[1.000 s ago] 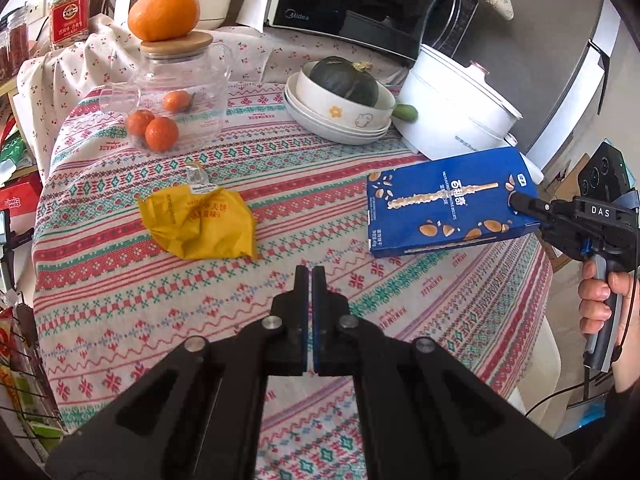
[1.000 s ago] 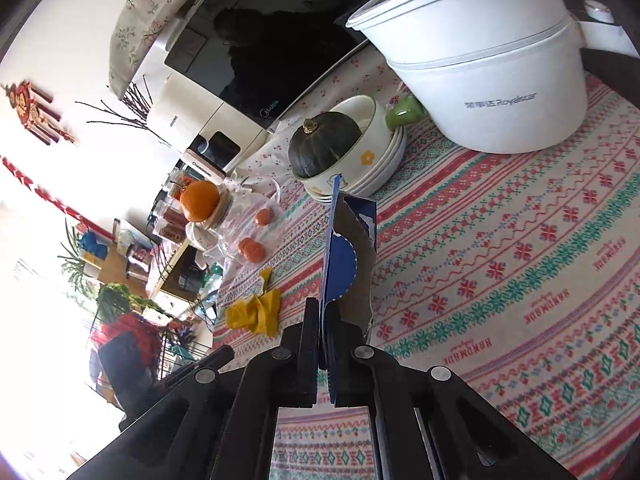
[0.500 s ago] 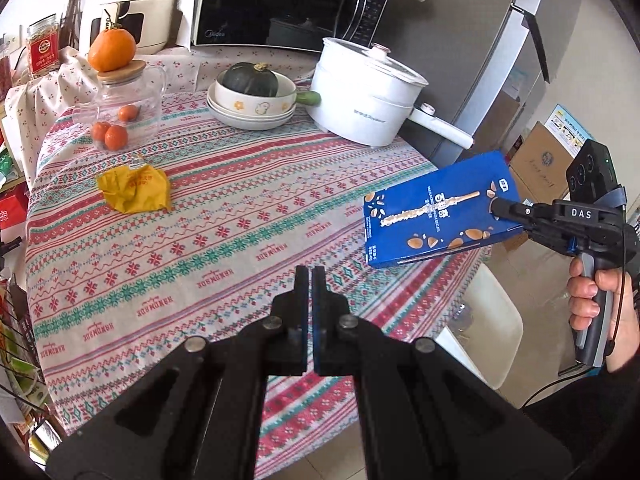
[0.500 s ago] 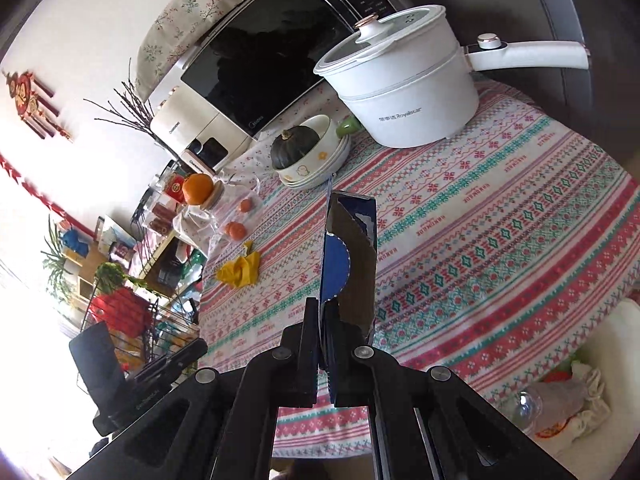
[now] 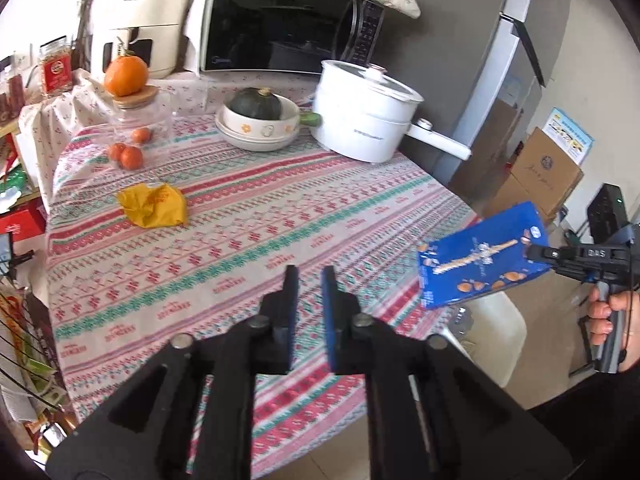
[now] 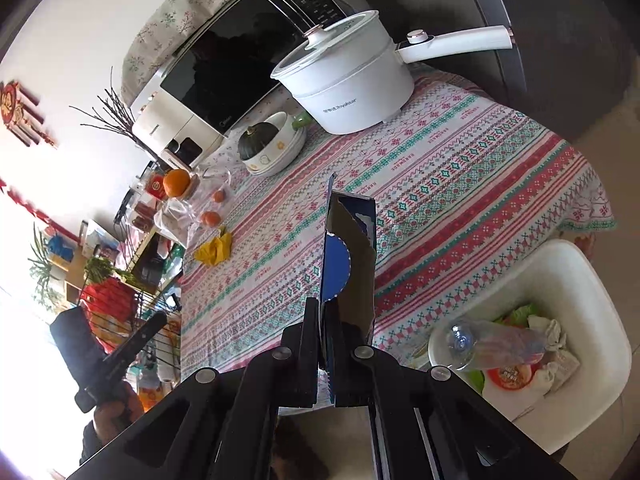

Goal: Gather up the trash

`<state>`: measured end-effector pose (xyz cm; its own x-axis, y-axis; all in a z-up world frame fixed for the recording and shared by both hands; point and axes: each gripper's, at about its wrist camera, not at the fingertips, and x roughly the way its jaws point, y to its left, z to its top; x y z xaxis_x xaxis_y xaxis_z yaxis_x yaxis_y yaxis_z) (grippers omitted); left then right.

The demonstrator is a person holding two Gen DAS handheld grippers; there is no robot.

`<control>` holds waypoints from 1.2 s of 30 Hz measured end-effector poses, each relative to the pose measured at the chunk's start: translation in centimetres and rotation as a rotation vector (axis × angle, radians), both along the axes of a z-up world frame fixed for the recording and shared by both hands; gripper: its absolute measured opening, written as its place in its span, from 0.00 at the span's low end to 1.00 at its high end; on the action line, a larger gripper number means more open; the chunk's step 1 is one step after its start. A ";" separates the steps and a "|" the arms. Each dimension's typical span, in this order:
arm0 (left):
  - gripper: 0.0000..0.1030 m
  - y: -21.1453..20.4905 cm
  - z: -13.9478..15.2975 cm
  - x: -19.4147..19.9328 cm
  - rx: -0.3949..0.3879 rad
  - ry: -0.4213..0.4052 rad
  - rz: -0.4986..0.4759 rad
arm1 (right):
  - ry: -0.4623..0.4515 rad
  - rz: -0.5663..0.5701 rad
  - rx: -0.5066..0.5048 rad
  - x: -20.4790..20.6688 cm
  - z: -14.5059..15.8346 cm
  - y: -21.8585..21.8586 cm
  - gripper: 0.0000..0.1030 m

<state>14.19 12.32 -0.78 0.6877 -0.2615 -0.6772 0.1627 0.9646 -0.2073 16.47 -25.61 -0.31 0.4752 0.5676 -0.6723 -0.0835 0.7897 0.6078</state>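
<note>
Patterned cloth is covering the tabletop [image 5: 248,216], with a microwave [image 5: 280,24] standing behind. Right tongs [image 6: 326,312] are gripping the blue box [image 6: 352,256] past the edge, above a white bin [image 6: 580,280]. Left tongs [image 5: 307,280], just opening, are hanging empty, well apart from the yellow wrapper [image 5: 154,210].

A woven patterned cloth covers the table [image 5: 248,216], where a crinkled yellow wrapper [image 5: 154,210] lies matt beside a clear glass jar [image 5: 138,128] with a wooden lid, a glossy white pot [image 5: 360,120] and a printed cardboard box [image 5: 480,260] with slight sheen.
</note>
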 end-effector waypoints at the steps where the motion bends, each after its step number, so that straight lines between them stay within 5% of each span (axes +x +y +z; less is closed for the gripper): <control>1: 0.70 1.3 -0.2 0.8 0.016 -0.001 0.058 | -0.005 -0.005 0.001 0.0 0.1 -0.3 0.04; 2: 0.81 2.7 -0.5 1.4 0.023 -0.013 0.119 | -0.006 -0.010 0.008 0.0 0.2 -0.6 0.04; 7: 0.81 7.6 -3.0 5.7 0.055 0.028 0.253 | -0.006 -0.013 0.052 1.6 0.3 -0.8 0.04; 18: 0.81 10.3 -7.5 15.4 0.093 0.086 0.279 | 0.024 0.030 0.060 6.5 -0.9 2.0 0.04; 21: 0.74 11.4 -9.3 17.0 0.054 0.135 0.299 | 0.032 0.050 0.054 7.1 -1.3 2.4 0.04; 22: 0.61 11.6 -9.9 17.4 0.055 0.152 0.302 | 0.032 0.057 0.049 7.2 -1.3 2.5 0.04; 23: 0.36 11.8 -10.5 17.6 0.054 0.171 0.302 | 0.031 0.062 0.045 7.2 -1.4 2.6 0.04; 24: 0.31 11.9 -11.2 17.8 0.048 0.192 0.307 | 0.031 0.065 0.044 7.3 -1.4 2.6 0.04; 29: 0.23 12.3 -11.6 16.8 -0.004 0.159 0.336 | 0.037 0.065 0.048 7.2 -1.6 2.4 0.04; 36: 0.19 9.4 -9.3 14.0 0.019 0.162 0.272 | 0.024 0.040 0.051 6.4 -1.0 1.9 0.04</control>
